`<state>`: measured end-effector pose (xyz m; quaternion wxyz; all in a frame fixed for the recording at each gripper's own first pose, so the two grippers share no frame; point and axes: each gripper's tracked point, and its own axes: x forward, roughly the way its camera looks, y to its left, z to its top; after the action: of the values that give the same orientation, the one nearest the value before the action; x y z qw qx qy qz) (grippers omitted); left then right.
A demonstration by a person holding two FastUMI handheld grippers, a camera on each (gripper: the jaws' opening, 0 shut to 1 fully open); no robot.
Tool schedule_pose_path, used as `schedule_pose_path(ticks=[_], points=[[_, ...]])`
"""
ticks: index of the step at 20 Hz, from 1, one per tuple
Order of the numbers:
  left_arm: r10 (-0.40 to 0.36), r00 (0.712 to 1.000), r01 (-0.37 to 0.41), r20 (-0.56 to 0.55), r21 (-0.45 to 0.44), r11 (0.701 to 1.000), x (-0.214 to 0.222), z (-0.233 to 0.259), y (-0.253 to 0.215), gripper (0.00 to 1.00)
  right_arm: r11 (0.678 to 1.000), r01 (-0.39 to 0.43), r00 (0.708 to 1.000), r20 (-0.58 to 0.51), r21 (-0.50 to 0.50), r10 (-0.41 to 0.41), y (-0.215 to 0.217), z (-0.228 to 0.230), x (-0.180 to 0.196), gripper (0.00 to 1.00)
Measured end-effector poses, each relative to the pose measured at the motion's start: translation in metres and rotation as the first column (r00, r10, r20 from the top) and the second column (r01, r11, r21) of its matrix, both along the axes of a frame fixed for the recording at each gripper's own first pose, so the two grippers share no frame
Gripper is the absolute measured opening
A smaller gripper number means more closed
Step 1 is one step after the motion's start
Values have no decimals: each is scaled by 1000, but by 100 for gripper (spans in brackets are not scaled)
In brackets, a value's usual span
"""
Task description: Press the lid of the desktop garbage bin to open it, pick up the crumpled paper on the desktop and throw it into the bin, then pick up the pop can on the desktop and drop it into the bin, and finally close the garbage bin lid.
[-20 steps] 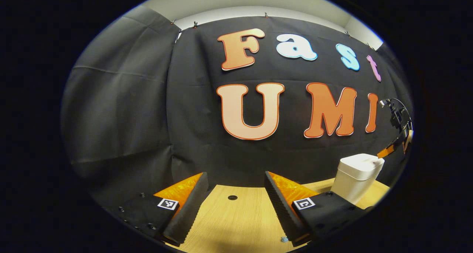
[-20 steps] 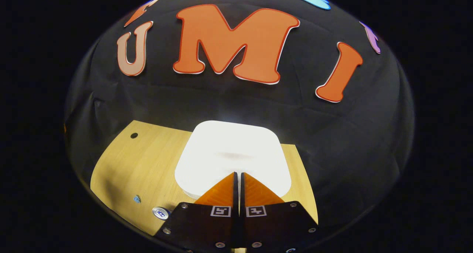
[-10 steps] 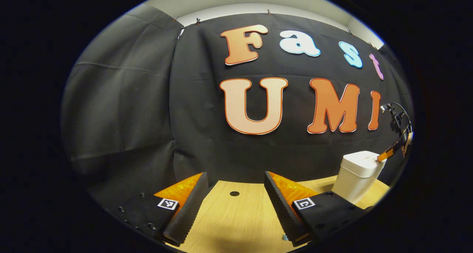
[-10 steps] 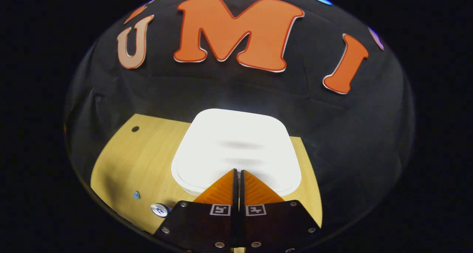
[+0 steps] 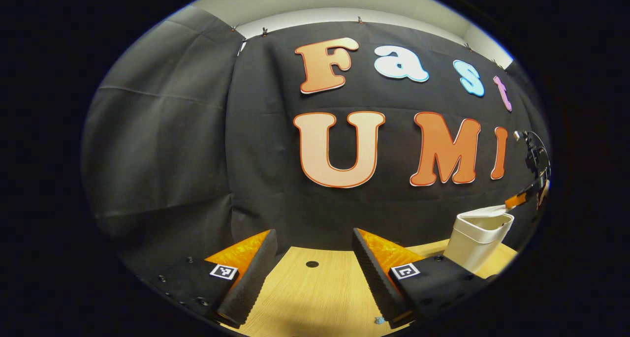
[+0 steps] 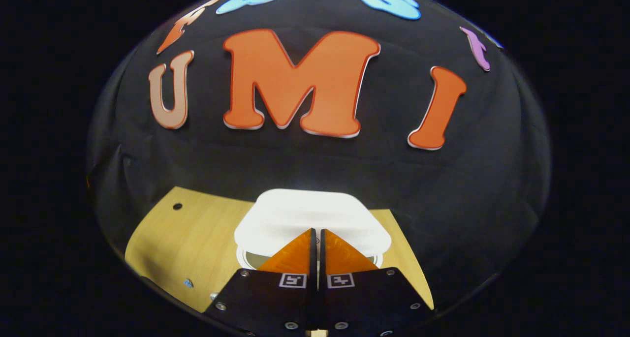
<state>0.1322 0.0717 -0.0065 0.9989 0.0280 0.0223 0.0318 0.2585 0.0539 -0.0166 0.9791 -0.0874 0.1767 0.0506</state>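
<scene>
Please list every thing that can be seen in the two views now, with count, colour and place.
garbage bin: one, white, on the table's far right part.
lid: one, white, lifted at the front above the bin's opening.
table: one, light wood, with a dark hole near its back.
small scrap: one, bluish, on the table left of the bin.
left gripper: one, open, above the table.
right gripper: one, fingers together, at the lid's front edge.
</scene>
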Motion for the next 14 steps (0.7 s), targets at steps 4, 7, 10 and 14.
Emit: schedule_pose_path(ticks=[4, 7, 10, 14], points=[[-13, 1000, 13, 15, 18, 1000, 4, 7, -5, 97, 998, 2, 995, 103, 57, -8, 8, 39, -27, 8], [-25, 1000, 25, 8, 1, 1000, 7, 6, -10, 96, 995, 7, 992, 124, 104, -20, 18, 43, -49, 31], [-26, 1000, 26, -1, 5, 1000, 10, 4, -14, 97, 989, 16, 988, 152, 147, -38, 16, 50, -66, 96], [-38, 999, 38, -7, 2, 999, 14, 1, -19, 97, 988, 26, 986, 159, 156, -50, 14, 43, -75, 98]])
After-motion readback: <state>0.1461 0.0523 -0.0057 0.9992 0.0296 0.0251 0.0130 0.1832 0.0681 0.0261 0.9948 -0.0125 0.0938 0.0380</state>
